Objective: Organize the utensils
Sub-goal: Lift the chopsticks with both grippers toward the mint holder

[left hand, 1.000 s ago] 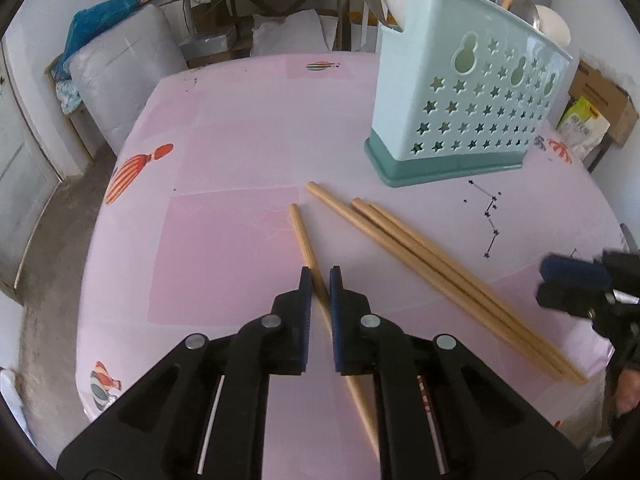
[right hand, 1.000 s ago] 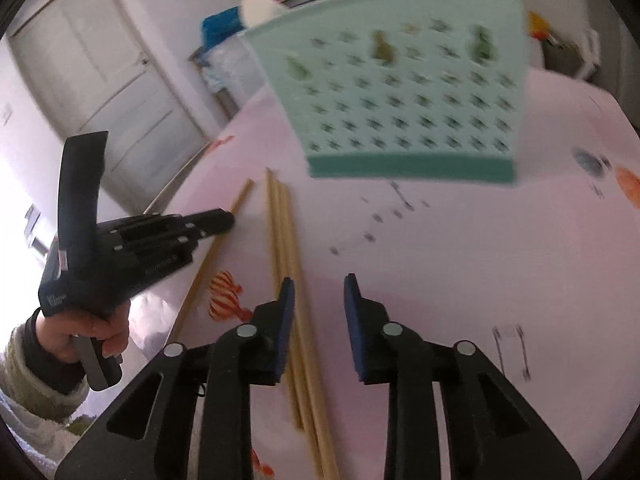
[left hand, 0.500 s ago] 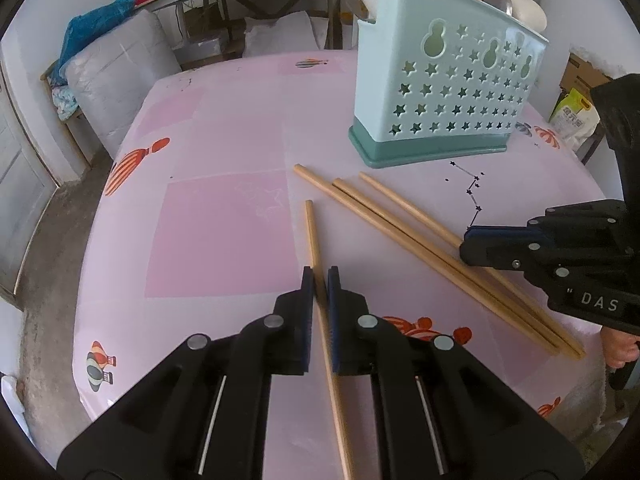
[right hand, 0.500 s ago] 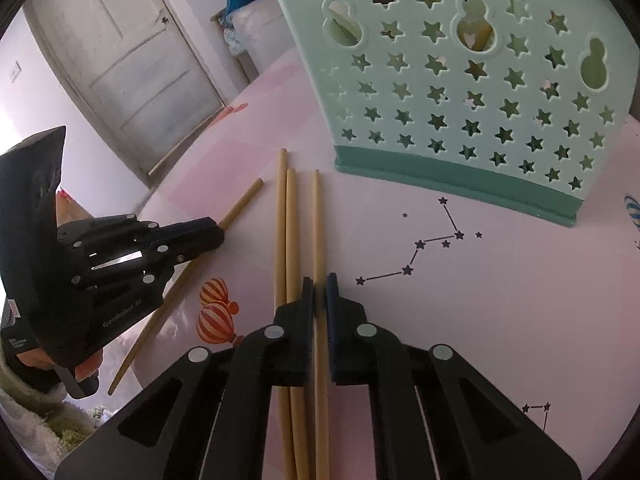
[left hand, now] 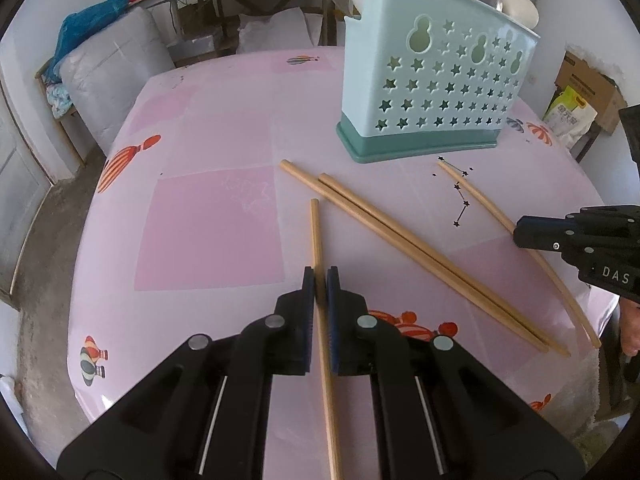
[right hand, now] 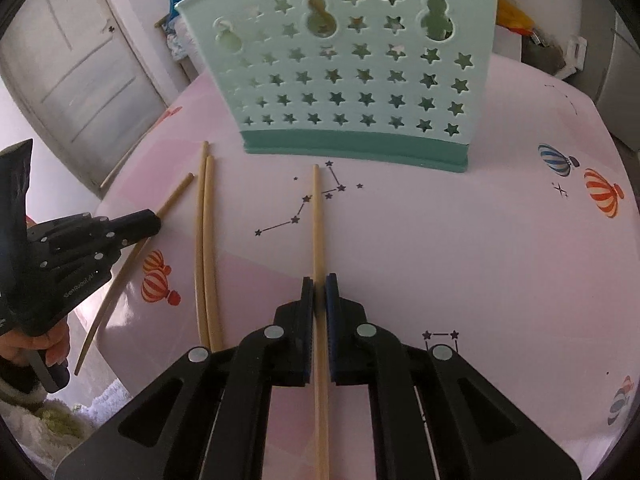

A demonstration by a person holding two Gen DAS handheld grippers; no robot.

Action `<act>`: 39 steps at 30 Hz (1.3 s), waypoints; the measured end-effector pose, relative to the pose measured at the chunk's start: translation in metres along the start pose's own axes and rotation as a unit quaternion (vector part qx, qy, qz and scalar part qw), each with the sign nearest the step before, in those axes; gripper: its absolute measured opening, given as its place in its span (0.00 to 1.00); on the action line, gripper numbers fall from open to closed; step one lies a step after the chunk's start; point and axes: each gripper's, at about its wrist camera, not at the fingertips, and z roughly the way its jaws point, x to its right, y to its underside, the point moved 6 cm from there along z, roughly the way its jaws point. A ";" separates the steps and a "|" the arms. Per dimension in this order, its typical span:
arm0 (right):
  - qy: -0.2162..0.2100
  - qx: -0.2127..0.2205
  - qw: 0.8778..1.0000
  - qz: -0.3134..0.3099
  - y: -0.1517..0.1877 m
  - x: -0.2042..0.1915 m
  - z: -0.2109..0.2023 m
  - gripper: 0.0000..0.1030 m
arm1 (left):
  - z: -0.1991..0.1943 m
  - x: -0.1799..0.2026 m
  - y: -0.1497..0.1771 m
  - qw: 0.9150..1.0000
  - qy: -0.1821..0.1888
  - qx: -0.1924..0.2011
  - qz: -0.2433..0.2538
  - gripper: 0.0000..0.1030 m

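Left claw [left hand: 320,280]: pointed steeply down at the bench [left hand: 208,224], its jaws closed on a single chopstick [left hand: 317,236] partway along its length; the stick ran on ahead past the fingertips and back under the claw body.
Left claw, seen from the right wrist [right hand: 154,222]: black, low over the bench edge to the left of the right claw, held by a hand [right hand: 36,344] wrapped round its handle, with a pale fuzzy sleeve below.
Right claw [right hand: 319,282]: also angled steeply down, jaws clamped on another chopstick [right hand: 318,224] whose far tip lay just short of the caddy's base.
Right claw, seen from the left wrist [left hand: 520,232]: came in from the right edge, its tip on the same lone chopstick [left hand: 480,200], well to the right of the left claw.
Pair of chopsticks [left hand: 400,232]: lay side by side, touching, on the bench between the two claws, gripped by neither.
Utensil caddy [left hand: 436,84]: pale green with star cutouts and a darker base, upright ahead of both claws, nearer the right one; spoons and wooden handles stood up out of its top.
Bench cover: pink, printed with balloons [right hand: 600,194] and star lines.
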 end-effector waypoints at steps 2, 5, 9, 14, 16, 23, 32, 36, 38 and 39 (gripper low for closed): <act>0.000 0.002 1.000 0.002 -0.005 0.000 0.003 0.07 | 0.002 -0.001 -0.004 1.000 0.003 -0.010 -0.003 0.05; -0.012 0.006 1.000 0.004 -0.013 -0.003 0.010 0.07 | 0.007 -0.005 -0.010 1.000 0.003 -0.018 -0.007 0.05; -0.019 0.004 1.000 0.005 -0.023 -0.006 0.016 0.07 | 0.012 -0.006 -0.017 1.000 0.000 -0.028 -0.006 0.07; -0.026 -0.001 1.000 0.004 -0.029 -0.008 0.020 0.07 | 0.017 -0.001 -0.022 0.999 -0.006 -0.033 0.015 0.20; -0.027 -0.003 1.000 0.005 -0.033 -0.008 0.023 0.07 | 0.019 0.002 -0.026 0.999 -0.012 -0.032 0.019 0.24; -0.035 -0.009 0.999 0.005 -0.041 -0.015 0.028 0.22 | 0.024 -0.003 -0.035 0.999 -0.018 -0.027 0.009 0.23; 0.020 0.003 0.999 -0.047 -0.045 -0.034 0.036 0.17 | 0.028 -0.011 -0.041 0.999 -0.028 -0.015 0.005 0.05; 0.021 0.009 0.999 -0.043 -0.046 -0.037 0.037 0.07 | 0.029 -0.012 -0.042 0.999 -0.030 -0.013 0.005 0.04; 0.019 0.013 0.999 -0.037 -0.046 -0.034 0.037 0.07 | 0.030 -0.012 -0.043 0.999 -0.030 -0.014 0.002 0.04; 0.019 0.015 0.999 -0.033 -0.047 -0.032 0.037 0.07 | 0.031 -0.013 -0.044 0.999 -0.029 -0.015 -0.002 0.04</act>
